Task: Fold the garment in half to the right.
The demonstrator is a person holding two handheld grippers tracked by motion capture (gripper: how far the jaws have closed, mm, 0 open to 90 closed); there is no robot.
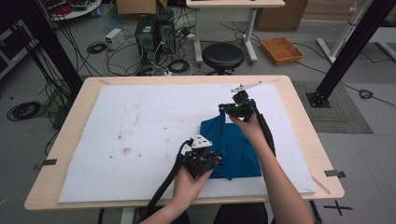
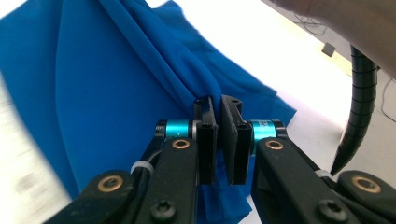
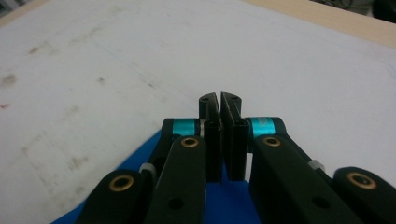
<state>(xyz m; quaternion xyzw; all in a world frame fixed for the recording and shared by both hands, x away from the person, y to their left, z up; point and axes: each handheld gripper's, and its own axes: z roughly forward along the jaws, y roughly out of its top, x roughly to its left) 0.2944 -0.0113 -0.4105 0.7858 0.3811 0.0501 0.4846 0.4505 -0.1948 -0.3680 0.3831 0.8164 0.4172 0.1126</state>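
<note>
Two grippers clamped on blue cloth (image 1: pixel 231 149) | left gripper (image 2: pixel 218 105) pinches near fold — right gripper (image 3: pixel 219 100) its far corner | I see cloth stretching between them.

left gripper (image 2: pixel 218 105): jaws closed on a raised fold of blue cloth (image 2: pixel 107 93); cloth: drapes from the jaw tips, spread over white bench cover (image 2: pixel 261 46) | upper right: forearm (image 2: pixel 345 23); ribbed black cable (image 2: pixel 357 107) hanging beside cloth
</note>
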